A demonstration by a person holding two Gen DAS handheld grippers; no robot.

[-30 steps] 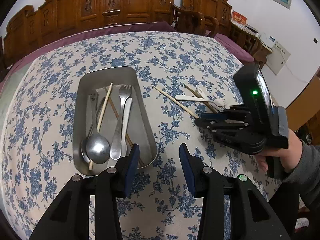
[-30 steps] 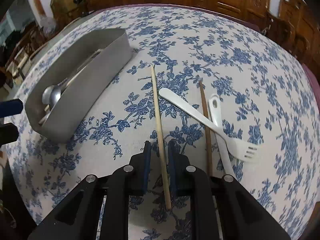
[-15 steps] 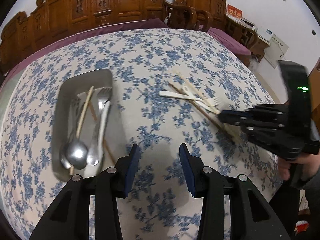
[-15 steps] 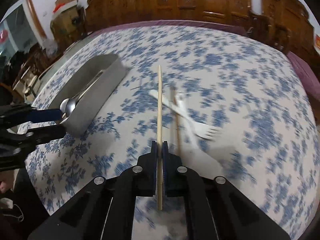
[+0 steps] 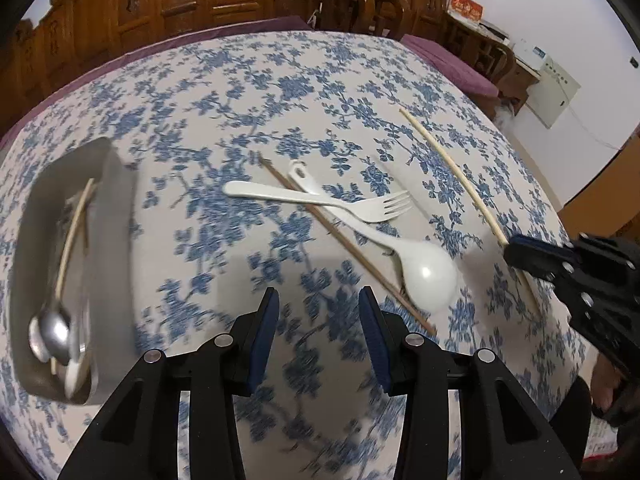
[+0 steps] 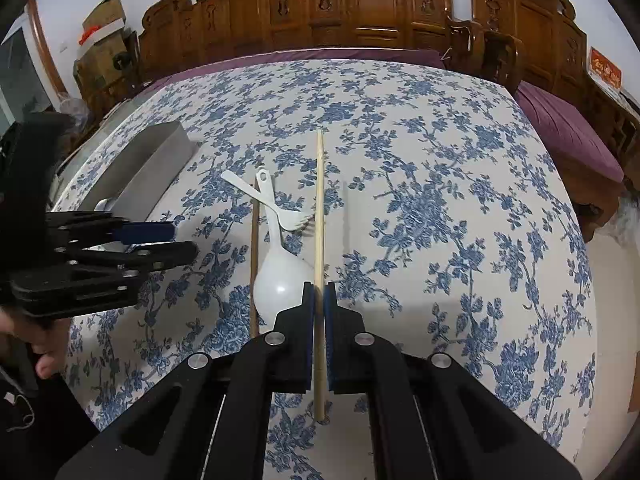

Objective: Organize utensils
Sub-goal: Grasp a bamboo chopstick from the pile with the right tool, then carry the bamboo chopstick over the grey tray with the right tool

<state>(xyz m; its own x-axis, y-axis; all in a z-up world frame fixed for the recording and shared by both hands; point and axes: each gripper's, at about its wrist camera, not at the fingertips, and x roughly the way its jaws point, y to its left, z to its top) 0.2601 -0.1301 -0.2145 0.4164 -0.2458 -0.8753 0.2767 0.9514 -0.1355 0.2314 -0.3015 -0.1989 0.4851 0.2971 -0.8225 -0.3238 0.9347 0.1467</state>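
My right gripper [image 6: 319,292] is shut on a pale wooden chopstick [image 6: 319,208], lifted off the cloth and pointing away from me; the same chopstick [image 5: 452,172] runs from the right gripper [image 5: 516,250] at the right edge of the left wrist view. On the table lie a white plastic fork [image 5: 320,200], a white spoon [image 5: 424,276] and a brown chopstick [image 5: 344,244], crossed over each other. My left gripper [image 5: 316,320] hovers open and empty just short of them. The metal tray [image 5: 116,216] at the left holds metal spoons and a pale chopstick.
A blue-flowered cloth [image 6: 440,200] covers the round table. Carved wooden chairs [image 6: 360,4] line the far side. A person's fingers [image 6: 48,356] show at the left of the right wrist view, under the left gripper [image 6: 176,240].
The right gripper closed on the pale chopstick and lifted it off the table. The left gripper moved right, from the tray toward the white fork and spoon, staying open.
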